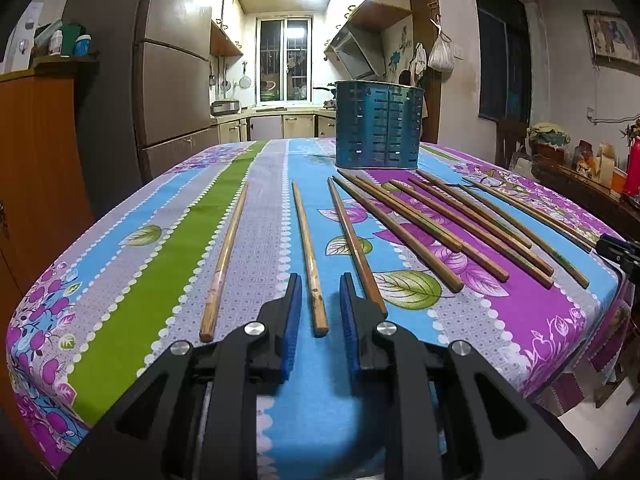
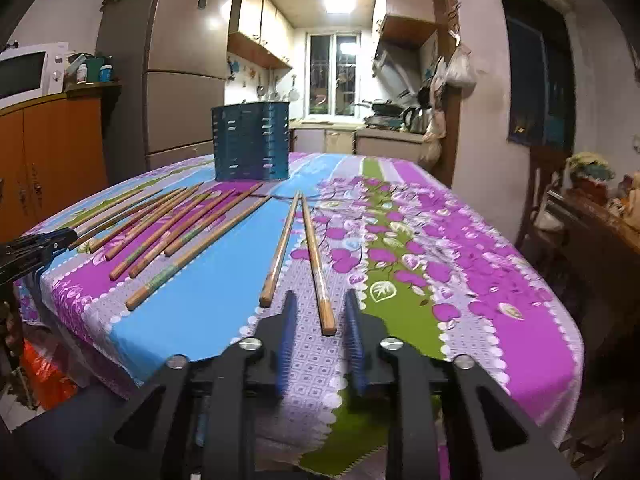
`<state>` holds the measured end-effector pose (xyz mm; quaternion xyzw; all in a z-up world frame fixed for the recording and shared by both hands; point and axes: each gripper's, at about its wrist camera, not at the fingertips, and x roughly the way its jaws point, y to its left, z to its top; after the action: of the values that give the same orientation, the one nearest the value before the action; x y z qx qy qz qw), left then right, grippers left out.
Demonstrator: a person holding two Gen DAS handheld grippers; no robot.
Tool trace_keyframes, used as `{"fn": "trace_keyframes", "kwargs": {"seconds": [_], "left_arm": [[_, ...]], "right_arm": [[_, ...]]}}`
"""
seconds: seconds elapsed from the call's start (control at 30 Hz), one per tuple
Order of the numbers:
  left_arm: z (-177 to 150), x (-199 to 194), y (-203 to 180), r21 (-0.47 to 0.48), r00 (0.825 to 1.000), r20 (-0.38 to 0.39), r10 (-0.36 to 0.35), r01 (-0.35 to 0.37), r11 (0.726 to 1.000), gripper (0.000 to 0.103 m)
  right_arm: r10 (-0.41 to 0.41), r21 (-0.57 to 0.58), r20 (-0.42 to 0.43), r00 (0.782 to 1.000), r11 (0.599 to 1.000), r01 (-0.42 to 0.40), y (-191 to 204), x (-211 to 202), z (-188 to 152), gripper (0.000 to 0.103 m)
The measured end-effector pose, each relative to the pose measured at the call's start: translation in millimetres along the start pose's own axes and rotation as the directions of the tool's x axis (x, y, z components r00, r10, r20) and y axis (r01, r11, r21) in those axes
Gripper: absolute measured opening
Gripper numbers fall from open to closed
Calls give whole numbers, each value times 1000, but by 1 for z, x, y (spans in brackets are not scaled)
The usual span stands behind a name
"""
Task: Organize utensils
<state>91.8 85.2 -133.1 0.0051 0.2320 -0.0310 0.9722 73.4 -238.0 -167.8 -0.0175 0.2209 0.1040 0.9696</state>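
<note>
Several wooden chopsticks lie spread on the flowered tablecloth. A blue slotted utensil holder [image 1: 379, 125] stands upright at the far side of them; it also shows in the right wrist view [image 2: 251, 142]. My left gripper [image 1: 320, 282] is open, its jaws on either side of the near end of one chopstick [image 1: 310, 264], low over the cloth. My right gripper [image 2: 320, 300] is open, its jaws on either side of the near end of another chopstick [image 2: 318, 268]. A second chopstick [image 2: 280, 252] lies just left of it.
The table [image 1: 132, 280] has a near edge just below both grippers. A brown cabinet [image 1: 36, 168] and a fridge [image 1: 176, 80] stand to the left. A dark side table with clutter [image 2: 600, 216] stands to the right. The kitchen lies behind.
</note>
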Motion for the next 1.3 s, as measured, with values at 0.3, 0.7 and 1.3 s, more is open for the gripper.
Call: {"fn": "trace_keyframes", "kwargs": {"seconds": [0.3,0.7,1.3], "left_arm": [[-1,3,-1,5,1000,22,5,-5,1000,18],[-8,1,-3,23,998,68,19,-20,1000,17],[60,-55,-6,42,966,256,-25,15,999,6]], "right_arm": [[64,-17,0,998,998,-64,-7,6,2,13],[69,31,44,997,997,-70,-12,-3,-8,8],[73,-69,263,962,996,-57,1,-77,85,8]]}}
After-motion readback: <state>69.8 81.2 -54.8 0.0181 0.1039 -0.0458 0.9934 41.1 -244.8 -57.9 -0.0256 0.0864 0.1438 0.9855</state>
